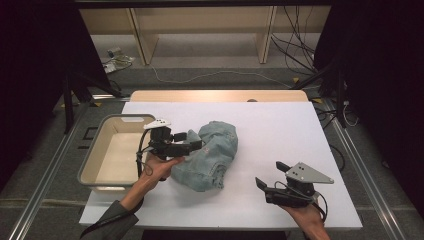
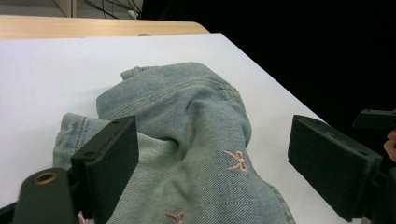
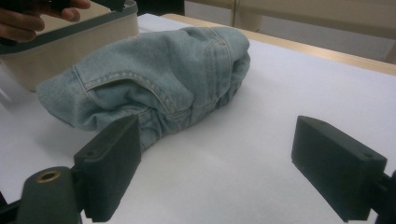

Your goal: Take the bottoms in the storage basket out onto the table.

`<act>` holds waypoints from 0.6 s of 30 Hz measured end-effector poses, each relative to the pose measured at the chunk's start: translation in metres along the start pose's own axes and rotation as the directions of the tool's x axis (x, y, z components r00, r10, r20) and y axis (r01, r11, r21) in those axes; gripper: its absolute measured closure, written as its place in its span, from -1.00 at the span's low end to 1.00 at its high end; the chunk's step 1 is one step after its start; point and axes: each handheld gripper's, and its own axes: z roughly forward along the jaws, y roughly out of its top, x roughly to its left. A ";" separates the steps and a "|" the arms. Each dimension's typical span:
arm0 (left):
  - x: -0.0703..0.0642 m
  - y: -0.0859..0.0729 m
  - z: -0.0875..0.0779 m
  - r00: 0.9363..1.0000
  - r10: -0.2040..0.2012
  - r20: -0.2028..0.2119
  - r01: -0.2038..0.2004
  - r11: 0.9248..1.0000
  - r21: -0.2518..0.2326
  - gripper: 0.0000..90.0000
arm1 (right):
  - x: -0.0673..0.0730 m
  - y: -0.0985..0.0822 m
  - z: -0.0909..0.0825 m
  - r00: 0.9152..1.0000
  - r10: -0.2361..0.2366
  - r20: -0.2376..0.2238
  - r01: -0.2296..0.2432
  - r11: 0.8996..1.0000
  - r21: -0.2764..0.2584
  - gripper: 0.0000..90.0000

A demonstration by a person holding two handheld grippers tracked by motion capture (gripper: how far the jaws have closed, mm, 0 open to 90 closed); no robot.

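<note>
Jaws of left gripper [image 1: 196, 140] stood wide, nothing pinched; hovered over the near-left part of the bundled denim garment [image 1: 210, 155], pointed toward its middle. In the left gripper view, denim [image 2: 196, 140] lay between and below the two black pads, apparently no pad pressing on it. Right gripper [image 1: 270, 175] also wide and empty, parked on the bare sheet well apart from the garment, jaws aimed back at it; garment [image 3: 159, 79] sat ahead of them in the right gripper view.

Step in hand, by judgement: approach for a grasp on the denim, likely for transfer into the beige bin [image 1: 95, 155] just left of it. Bin looked empty. Next move probably called for dropping the left jaws onto a thick fold and closing fully; loose bunched cloth could slip or trail out, so a deep bite was needed. Right side possibly needed for a second hold.

Garment lay mid-table, slightly left of centre, crumpled, small pink bow embroidery [image 2: 235, 161] on it. Surface: white sheet [image 1: 280, 130] over a wooden table [image 1: 220, 95]. Beyond: grey floor, loose cables [image 1: 295, 55], pale wooden furniture legs [image 1: 142, 40], dark curtains either side.
</note>
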 end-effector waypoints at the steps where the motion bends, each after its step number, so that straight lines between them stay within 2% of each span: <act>1: -0.001 0.000 -0.001 1.000 0.006 0.001 -0.006 1.000 -0.004 -0.65 | 0.000 0.000 0.000 1.000 0.003 0.001 -0.003 1.000 -0.001 -0.62; 9: -0.006 -0.003 -0.005 0.998 0.054 0.023 -0.053 0.998 -0.028 -0.65 | 0.000 0.000 0.000 1.000 0.000 0.001 0.000 1.000 -0.001 -0.62; 18: -0.009 -0.005 -0.008 0.997 0.070 0.021 -0.069 0.997 -0.045 -0.65 | 0.001 0.000 -0.001 1.000 -0.001 0.000 0.001 1.000 -0.002 -0.62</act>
